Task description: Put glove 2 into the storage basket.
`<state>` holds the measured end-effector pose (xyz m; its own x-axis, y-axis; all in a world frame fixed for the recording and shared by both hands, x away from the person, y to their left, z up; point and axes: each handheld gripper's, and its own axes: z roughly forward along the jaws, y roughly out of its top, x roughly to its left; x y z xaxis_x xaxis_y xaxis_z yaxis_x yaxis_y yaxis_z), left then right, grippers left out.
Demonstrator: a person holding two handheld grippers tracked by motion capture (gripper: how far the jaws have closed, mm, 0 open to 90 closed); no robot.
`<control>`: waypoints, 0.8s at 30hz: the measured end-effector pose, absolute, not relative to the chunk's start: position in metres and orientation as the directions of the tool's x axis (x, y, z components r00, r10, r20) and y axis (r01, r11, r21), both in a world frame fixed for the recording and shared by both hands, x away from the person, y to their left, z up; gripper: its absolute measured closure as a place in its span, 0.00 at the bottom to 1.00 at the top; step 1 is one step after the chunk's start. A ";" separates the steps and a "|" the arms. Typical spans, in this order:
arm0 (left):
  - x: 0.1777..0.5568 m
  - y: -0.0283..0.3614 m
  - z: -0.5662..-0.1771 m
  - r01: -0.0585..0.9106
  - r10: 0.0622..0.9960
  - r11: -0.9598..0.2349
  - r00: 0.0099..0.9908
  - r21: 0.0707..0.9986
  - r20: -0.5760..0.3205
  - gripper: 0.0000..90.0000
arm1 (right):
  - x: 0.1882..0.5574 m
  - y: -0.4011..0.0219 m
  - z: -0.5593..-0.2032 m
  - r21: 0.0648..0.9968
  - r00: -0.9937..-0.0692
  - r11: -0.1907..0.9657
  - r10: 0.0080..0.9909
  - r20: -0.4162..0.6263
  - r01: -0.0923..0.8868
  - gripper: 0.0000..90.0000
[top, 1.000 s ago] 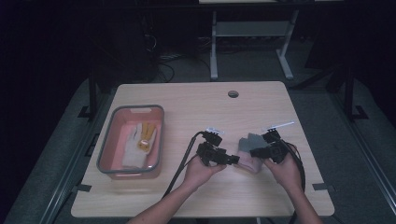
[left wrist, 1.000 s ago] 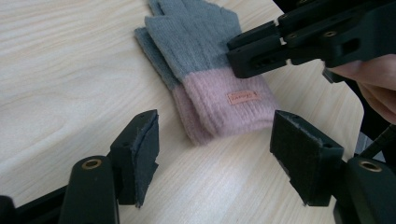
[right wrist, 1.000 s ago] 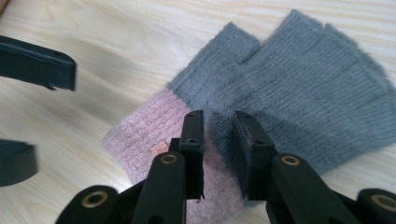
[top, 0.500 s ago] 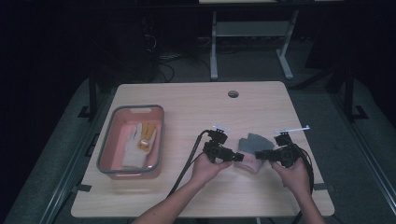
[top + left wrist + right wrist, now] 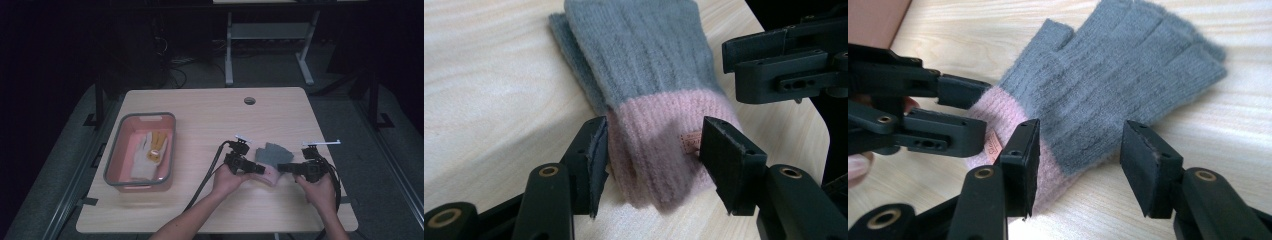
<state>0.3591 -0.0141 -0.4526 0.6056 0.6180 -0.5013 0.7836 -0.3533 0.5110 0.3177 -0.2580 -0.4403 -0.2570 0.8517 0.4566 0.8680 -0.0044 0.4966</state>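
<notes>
Pale wooden table against a dark room. At the left, a grey-rimmed pink tray with a white and yellow glove inside. Right of centre, a grey glove with a pink cuff, flat on the wood. Left gripper spread wide astride the cuff; right gripper likewise parted, over the cuff's far edge.

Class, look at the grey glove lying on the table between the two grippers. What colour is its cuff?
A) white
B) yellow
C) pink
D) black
C: the left gripper view shows the glove with a grey knitted body that ends in a pink ribbed cuff, which lies between the open jaws of the left gripper.
</notes>
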 end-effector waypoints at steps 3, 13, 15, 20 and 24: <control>0.359 -0.015 -0.454 0.785 0.620 -0.356 0.604 0.507 -0.500 0.51 | 0.318 -0.259 -0.445 0.479 -0.239 -0.025 0.844 0.481 0.878 0.55; 0.358 -0.017 -0.457 0.784 0.627 -0.379 0.608 0.491 -0.488 0.53 | 0.319 -0.264 -0.458 0.449 -0.179 -0.110 0.814 0.552 0.887 0.56; 0.358 -0.017 -0.457 0.784 0.627 -0.381 0.608 0.490 -0.487 0.53 | 0.319 -0.266 -0.459 0.443 -0.170 -0.123 0.808 0.565 0.888 0.56; 0.359 -0.017 -0.459 0.799 0.622 -0.368 0.592 0.475 -0.512 0.53 | 0.320 -0.268 -0.462 0.419 -0.140 -0.146 0.803 0.580 0.896 0.56; 0.360 -0.017 -0.460 0.796 0.621 -0.370 0.595 0.479 -0.510 0.54 | 0.321 -0.268 -0.468 0.387 -0.108 -0.186 0.773 0.626 0.903 0.56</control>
<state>0.3597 -0.0173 -0.4603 0.5952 0.6207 -0.5103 0.7963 -0.3699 0.4787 0.3209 -0.2680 -0.4679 -0.1084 0.7725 0.6257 0.9033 -0.1863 0.3865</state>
